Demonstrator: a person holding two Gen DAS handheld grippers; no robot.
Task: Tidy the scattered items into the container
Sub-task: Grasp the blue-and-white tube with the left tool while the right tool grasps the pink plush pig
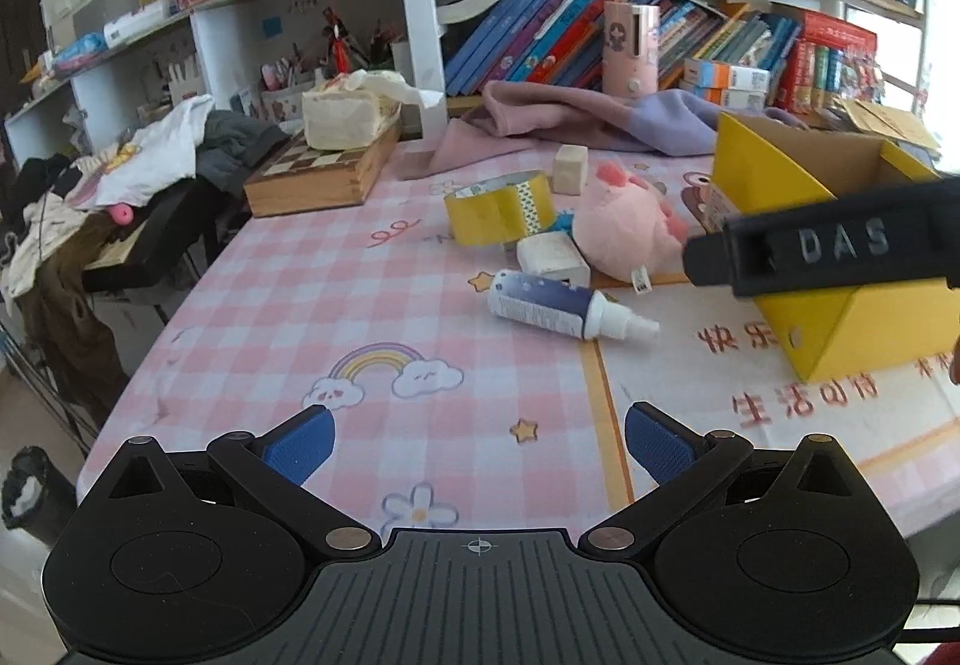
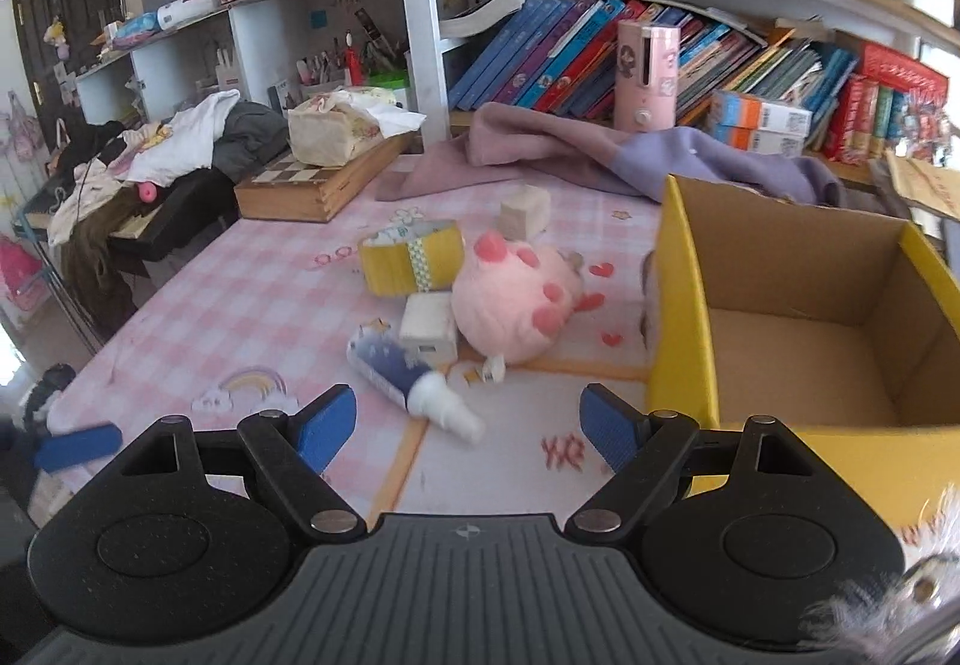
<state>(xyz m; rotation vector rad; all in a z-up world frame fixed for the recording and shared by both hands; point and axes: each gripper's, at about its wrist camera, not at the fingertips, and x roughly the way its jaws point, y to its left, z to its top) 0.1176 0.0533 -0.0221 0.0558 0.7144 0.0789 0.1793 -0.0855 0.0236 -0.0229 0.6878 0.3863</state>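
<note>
The left gripper (image 1: 480, 446) hovers over the table (image 1: 288, 317), fingers (image 1: 300, 443) apart and holding nothing. Ahead of them lie a tape roll (image 1: 499, 209), a spray bottle (image 1: 564, 308) and a pink plush toy (image 1: 630, 230). The right gripper (image 2: 468, 428) also has its fingers spread, the bottle just ahead, the yellow box (image 2: 684, 317) to their right.

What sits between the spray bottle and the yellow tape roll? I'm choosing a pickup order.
A small white box lies between the spray bottle and the yellow tape roll, beside the pink plush; clearest in the right wrist view.
</note>
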